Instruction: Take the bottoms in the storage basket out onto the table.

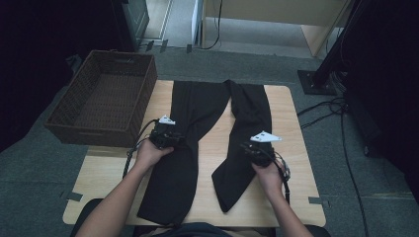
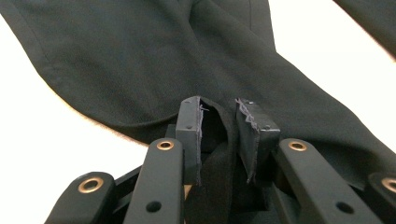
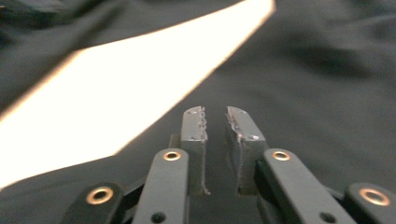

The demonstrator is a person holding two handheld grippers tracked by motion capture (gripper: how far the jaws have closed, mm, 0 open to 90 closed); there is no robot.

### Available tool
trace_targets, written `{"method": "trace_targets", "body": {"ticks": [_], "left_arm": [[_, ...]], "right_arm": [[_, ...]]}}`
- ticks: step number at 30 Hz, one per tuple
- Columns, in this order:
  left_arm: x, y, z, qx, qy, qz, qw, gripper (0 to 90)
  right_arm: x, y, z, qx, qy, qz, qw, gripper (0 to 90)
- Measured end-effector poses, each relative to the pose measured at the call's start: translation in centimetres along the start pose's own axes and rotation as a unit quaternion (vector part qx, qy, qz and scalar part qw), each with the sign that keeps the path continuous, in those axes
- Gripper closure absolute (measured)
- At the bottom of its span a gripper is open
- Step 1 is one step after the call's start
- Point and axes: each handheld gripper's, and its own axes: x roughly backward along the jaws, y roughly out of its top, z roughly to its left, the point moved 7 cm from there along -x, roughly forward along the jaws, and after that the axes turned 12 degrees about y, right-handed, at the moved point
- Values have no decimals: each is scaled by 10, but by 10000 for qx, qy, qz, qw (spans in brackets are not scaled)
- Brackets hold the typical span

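A: Start nearest the person. What are the hands doing?

B: The left gripper (image 1: 167,134) sits on the outer edge of the left leg of the black woven-cloth trousers (image 1: 197,128), and the left gripper view shows a fold of that cloth (image 2: 223,154) pinched up between its pads, jaws narrow on it. The right gripper (image 1: 257,150) sits on the right leg; its jaws stand close together, and the right gripper view shows dark cloth (image 3: 327,93) under and ahead of them, but I cannot tell whether any of it is caught.

A: How do the trousers lie?

B: Flat on the pale wooden table (image 1: 291,123), long axis running away from the person: hems near, waist at the far edge, legs spread apart with bare wood between.

A: So the next move turns on what?

B: Likely a fold across that axis. Each gripper is at mid-leg on its own side, so each leg belongs to the hand nearest it.

A: Beyond that?

B: A dark brown wicker basket (image 1: 79,123) stands at the table's far left, just beside the left gripper.
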Motion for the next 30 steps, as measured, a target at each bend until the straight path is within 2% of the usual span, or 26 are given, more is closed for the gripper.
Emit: {"method": "trace_targets", "body": {"ticks": [2, 6, 11, 14, 17, 19, 24, 27, 29, 30], "left_arm": [[0, 0, 0, -15, 8, -2, 10000, 713], [0, 0, 0, -1, 3, -1, 10000, 713], [0, 0, 0, -3, 5, -3, 10000, 713], [0, 0, 0, -5, 6, -6, 10000, 713], [0, 0, 0, -4, 2, -9, 10000, 714], [0, 0, -1, -2, 12, -13, 10000, 713], [0, 0, -1, -14, 12, -20, 10000, 713], [0, 0, -1, -24, 21, -18, 10000, 713], [-1, 0, -1, -13, 13, -23, 10000, 713], [-1, 0, -1, -14, 11, -21, 10000, 713]], "right_arm": [[-7, -4, 20, -41, 279, 16, 9996, 793], [-20, -17, 48, 90, 478, 147, 9987, 834], [-32, -29, 58, 151, 557, 372, 9976, 861], [-34, -29, 61, 216, 563, 359, 9975, 871], [-35, -33, 74, 241, 758, 342, 9962, 877], [-35, -36, 86, 380, 878, 373, 9947, 876], [-32, -46, 112, 469, 1194, 464, 9906, 876], [-30, -50, 122, 580, 1277, 493, 9889, 888], [-30, -53, 130, 583, 1432, 528, 9866, 888], [-30, -54, 131, 642, 1411, 550, 9864, 884]]}}
